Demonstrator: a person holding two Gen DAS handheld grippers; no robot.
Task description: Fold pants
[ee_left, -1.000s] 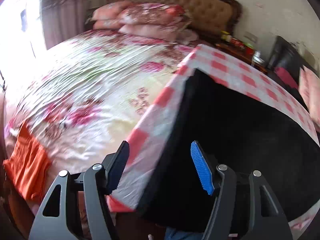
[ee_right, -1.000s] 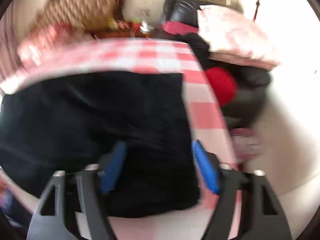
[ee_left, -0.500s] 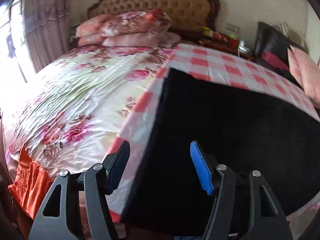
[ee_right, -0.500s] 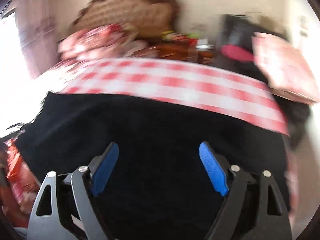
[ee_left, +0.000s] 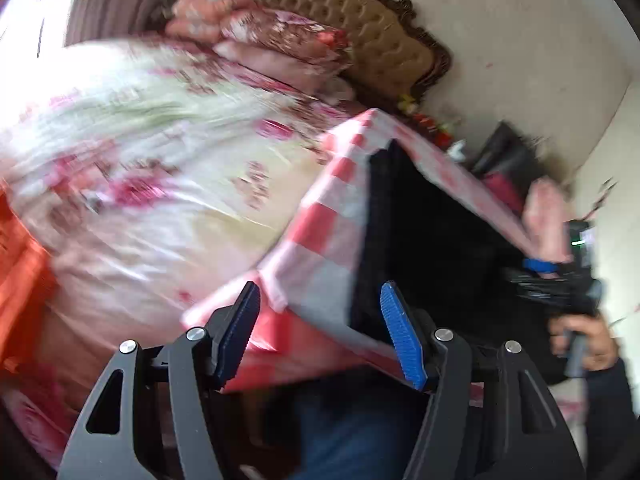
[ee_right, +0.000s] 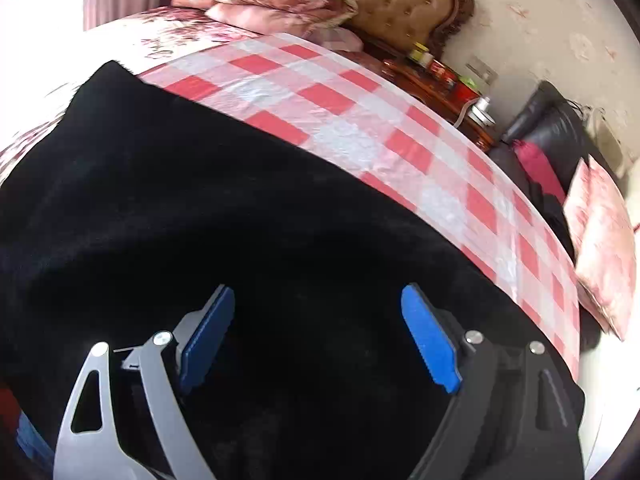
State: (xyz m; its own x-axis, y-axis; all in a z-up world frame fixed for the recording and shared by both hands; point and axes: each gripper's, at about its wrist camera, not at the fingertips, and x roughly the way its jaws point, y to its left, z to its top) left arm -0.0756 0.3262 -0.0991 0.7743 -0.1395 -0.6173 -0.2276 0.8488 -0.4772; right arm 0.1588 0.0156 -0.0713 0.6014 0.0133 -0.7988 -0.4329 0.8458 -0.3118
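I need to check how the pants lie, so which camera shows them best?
The right wrist view: the black pants fill it, sharp, spread on the checked cloth. The left wrist view is blurred and shows only a dark slice past the cloth's corner.

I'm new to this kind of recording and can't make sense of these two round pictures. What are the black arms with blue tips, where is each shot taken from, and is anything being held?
No machine here: a person holds a two-finger tool in each hand, each with a fisheye camera looking along its fingers. One picture comes from the left tool, the other from the right tool. The blue strips are grip pads. Black pants lie spread on a red-and-white checked cloth beside a floral bed. The left view also shows the person's other hand gripping the right tool. The left tool hangs open over the cloth's corner, the right open above the pants; neither holds anything.
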